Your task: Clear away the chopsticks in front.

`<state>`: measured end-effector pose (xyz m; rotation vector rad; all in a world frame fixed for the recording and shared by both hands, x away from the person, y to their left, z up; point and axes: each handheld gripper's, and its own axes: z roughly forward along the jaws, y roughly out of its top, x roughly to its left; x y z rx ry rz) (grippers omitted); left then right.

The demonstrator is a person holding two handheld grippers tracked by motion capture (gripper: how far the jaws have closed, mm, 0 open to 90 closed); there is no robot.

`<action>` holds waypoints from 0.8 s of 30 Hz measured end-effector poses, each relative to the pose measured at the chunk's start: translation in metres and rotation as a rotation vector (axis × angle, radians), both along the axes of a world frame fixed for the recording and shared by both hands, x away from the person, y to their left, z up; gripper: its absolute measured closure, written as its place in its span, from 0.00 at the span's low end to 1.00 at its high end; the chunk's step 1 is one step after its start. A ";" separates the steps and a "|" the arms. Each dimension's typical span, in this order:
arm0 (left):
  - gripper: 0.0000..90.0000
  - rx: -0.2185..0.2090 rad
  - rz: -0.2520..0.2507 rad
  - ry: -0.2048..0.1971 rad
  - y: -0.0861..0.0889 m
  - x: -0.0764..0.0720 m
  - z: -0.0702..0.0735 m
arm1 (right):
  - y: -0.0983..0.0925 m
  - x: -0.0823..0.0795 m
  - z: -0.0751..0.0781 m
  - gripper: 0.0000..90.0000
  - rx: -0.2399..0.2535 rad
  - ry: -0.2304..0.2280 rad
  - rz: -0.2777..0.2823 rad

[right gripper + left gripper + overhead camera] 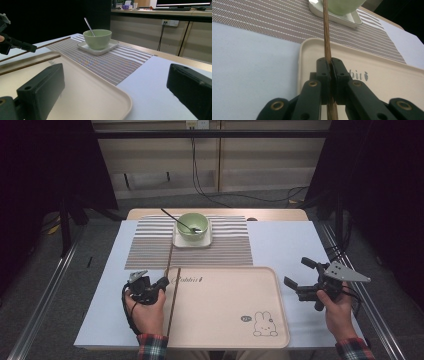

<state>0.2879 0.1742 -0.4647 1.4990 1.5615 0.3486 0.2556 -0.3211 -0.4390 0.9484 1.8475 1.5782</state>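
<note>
Left gripper (161,283) clamps one chopstick (327,37) over the tray's (280,310) left edge; your right gripper (298,277) gapes empty. Keep it level, lowering beside the second chopstick (30,64).

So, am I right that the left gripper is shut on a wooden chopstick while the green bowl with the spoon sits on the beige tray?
Not quite: the green bowl with the spoon sits on a white square plate on the striped placemat, not on the beige tray, as the high view shows. The left gripper is indeed shut on the wooden chopstick.
</note>
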 end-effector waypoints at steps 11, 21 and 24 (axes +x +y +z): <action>0.95 -0.004 0.012 -0.009 0.001 -0.016 -0.005 | 0.000 0.000 0.000 0.01 0.002 0.002 -0.001; 0.95 -0.011 0.009 -0.015 0.003 -0.030 -0.006 | 0.001 0.000 0.000 0.01 -0.002 -0.001 0.001; 0.95 -0.016 0.012 -0.010 0.003 -0.033 -0.008 | 0.002 0.000 0.000 0.01 -0.003 0.001 0.002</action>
